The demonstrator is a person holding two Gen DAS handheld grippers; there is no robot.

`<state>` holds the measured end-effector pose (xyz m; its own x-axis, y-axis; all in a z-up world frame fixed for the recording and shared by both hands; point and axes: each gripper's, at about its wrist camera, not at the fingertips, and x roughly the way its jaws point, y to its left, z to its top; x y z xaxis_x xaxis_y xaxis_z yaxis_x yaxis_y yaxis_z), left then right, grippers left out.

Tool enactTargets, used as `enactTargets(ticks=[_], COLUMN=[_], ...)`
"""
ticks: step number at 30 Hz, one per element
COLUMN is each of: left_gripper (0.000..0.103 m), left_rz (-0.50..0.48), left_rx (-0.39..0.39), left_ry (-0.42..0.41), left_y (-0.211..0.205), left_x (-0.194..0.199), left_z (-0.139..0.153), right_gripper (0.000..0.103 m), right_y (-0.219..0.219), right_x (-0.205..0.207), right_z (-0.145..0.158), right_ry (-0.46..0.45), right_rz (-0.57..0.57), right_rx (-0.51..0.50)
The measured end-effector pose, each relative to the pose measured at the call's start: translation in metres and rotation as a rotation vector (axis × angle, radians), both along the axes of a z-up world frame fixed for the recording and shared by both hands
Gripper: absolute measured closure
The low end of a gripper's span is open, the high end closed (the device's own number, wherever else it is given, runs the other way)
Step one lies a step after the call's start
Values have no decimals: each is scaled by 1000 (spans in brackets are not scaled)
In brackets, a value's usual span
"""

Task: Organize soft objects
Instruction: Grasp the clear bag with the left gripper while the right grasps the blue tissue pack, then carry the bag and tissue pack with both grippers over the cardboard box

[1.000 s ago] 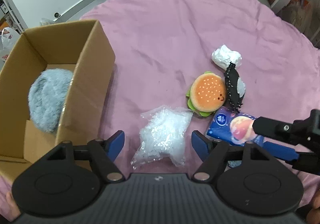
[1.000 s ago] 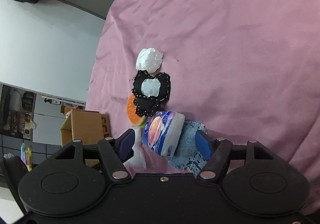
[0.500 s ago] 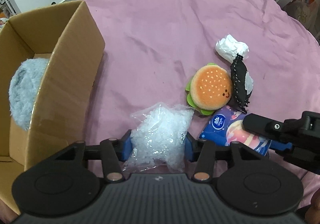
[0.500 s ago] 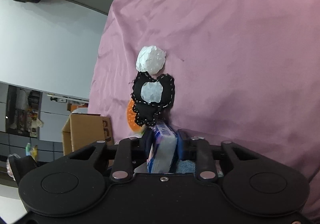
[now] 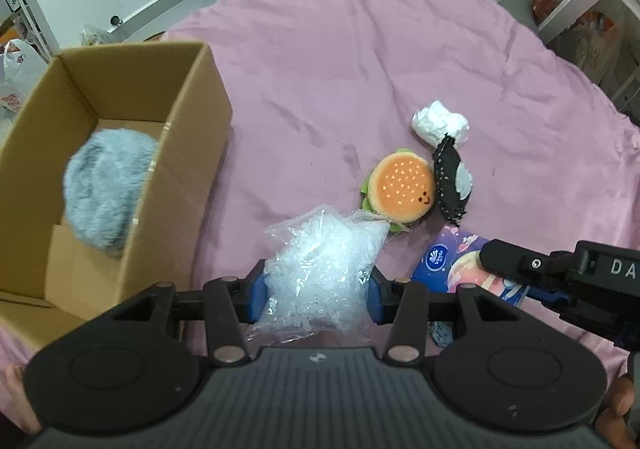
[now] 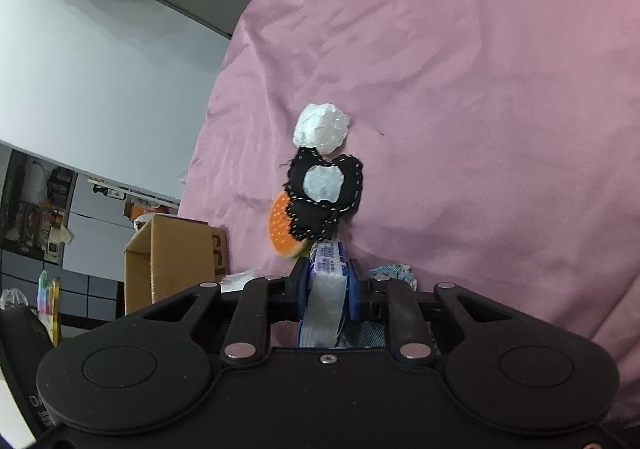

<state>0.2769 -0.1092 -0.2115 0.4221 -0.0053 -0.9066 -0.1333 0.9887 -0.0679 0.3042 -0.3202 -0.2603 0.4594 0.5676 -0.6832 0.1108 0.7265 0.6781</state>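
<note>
Item 1. Left tongs (image 5: 316,291): blue pads pressed on either side of a clear plastic bag of white filling (image 5: 324,273), the jaws closing on it. The bag's far end sagged onto the pink cloth (image 5: 360,49) of the counter. Grip taken low and across the bulk, presumably so the loose bag would not slip out.

Item 2. Right tongs (image 6: 326,289): clenched hard on a pack of tissues (image 6: 326,273), squeezed narrow between the pads and held edge-on. In the left wrist view the same pack (image 5: 448,269) showed its blue and pink printed face beneath the right tongs (image 5: 520,281). A scrap of blue denim-like cloth (image 6: 390,271) lay just beside it (only partly visible).

Item 3. Burger plush (image 5: 400,189): orange bun, small face, resting on the cloth and touching the bag's far corner. Not held.

Item 4. Black felt piece with white stitching and a pale patch (image 6: 324,193): propped against the burger plush. Not held.

Item 5. Crumpled white wad (image 5: 440,125): just beyond the black piece, touching it.

Item 6. Cardboard box (image 5: 192,153): open top, standing on the counter to the left of the bag, evidently the collecting place. A grey fluffy cushion (image 5: 104,189) was already inside.

Status (a judgement): two soft items gripped at once, three loose ones left on the cloth; the box sat near enough for a short carry.
</note>
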Motion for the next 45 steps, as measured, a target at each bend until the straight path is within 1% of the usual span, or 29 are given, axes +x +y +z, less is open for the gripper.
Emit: enactTargets(ticks=[4,10,17,23,33,37,45], left_gripper=[56,56,56,56,56,56,56], left_rz=[13,19,44,68,110,118,128], left_rx=[-9,-18,-23,-22,-54,-65,-68], left_ry=[-34,-78,-119,-149,-198,-207,-217], left_y=[4,11,29,49,81,93,117], left_x=[-11,-28,-46,-61,-79,-85,-92], left_z=[17,38,62,78,97,100,107], right_gripper=[83,83,83,83,83,83,83], right_y=[4,18,32,45,69,77,97], right_x=[-10,-25,-42,-50,-68,-73,-78], right_z=[14,41,71,91,113,121,134], right_ry=[-12,-64,-119,-154,-188,-206,-232], right_rz=[-3,15,10,15,26,20,16], right_rx=[-14,-35,-61,-70,-108,-127,-129])
